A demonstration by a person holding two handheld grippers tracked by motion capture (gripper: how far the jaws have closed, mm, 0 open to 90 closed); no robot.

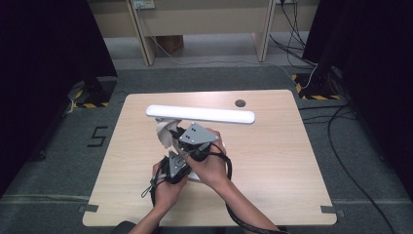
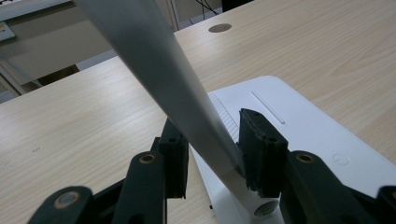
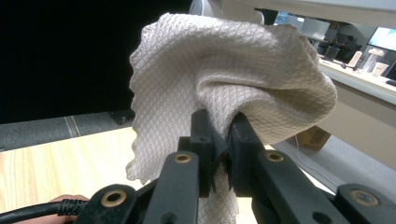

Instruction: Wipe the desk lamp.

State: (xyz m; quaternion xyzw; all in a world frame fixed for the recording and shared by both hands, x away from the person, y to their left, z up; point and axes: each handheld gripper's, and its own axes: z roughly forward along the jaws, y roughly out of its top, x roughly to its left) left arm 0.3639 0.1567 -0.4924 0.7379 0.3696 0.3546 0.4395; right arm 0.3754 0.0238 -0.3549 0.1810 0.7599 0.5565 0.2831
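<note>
Gripping the slanted grey lamp arm (image 2: pixel 173 88), the left gripper (image 2: pixel 212 149) has one black jaw on each side of it, both pressed against the metal just above the hinge on the white lamp base (image 2: pixel 303 135); its own view alone shows the base's thin slot, a row of fine ridges and a faint round power symbol. From the high view the same left gripper (image 1: pixel 174 165) sits low near the person's side of the wooden table (image 1: pixel 272 161), with the long white lamp head (image 1: pixel 200 114) stretched crosswise above both hands, hiding part of what lies under it. Higher up, the right gripper (image 3: pixel 219 140) has its jaws squeezed together on a fold of a white waffle-weave cloth (image 3: pixel 224 70), which billows up and blocks most of that view; in the high view the cloth (image 1: pixel 165 132) hangs just under the lamp head beside the right gripper (image 1: pixel 181 134). On the grey floor left of the table, a black "5" (image 1: pixel 97 136) is marked.
</note>
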